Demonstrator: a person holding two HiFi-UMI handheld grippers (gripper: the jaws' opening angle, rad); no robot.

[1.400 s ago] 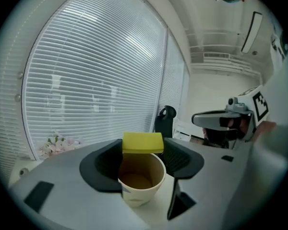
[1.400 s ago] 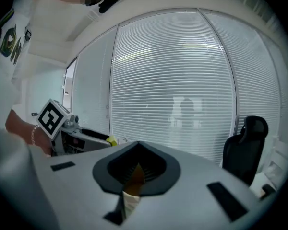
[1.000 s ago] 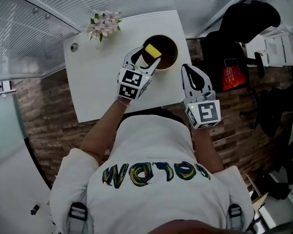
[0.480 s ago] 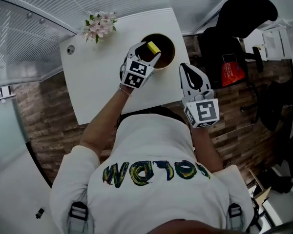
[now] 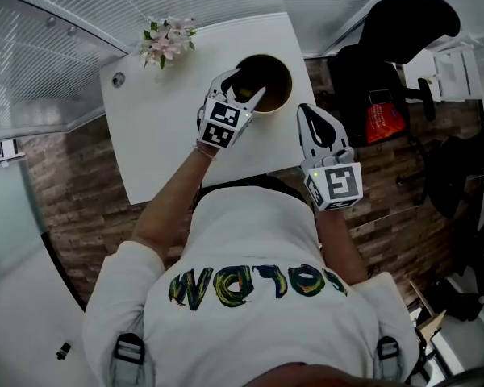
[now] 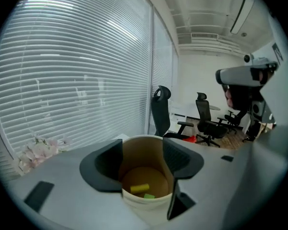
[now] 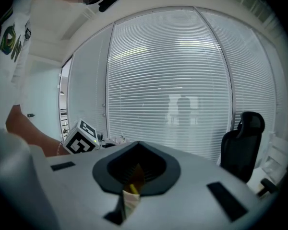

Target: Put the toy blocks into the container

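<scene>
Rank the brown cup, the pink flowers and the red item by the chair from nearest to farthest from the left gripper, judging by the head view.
1. Cup: right at the open tips of the left gripper, on the table's right part.
2. Pink flowers: at the table's far left corner.
3. Red item: off the table, far right, beside the dark chair.

Grey daylight comes through the blinds [image 6: 72, 75] into a dim room. The container [image 6: 143, 174] holds shadow inside. Fisheye bending warps every edge, and both gripper views blacken at the corners.
</scene>
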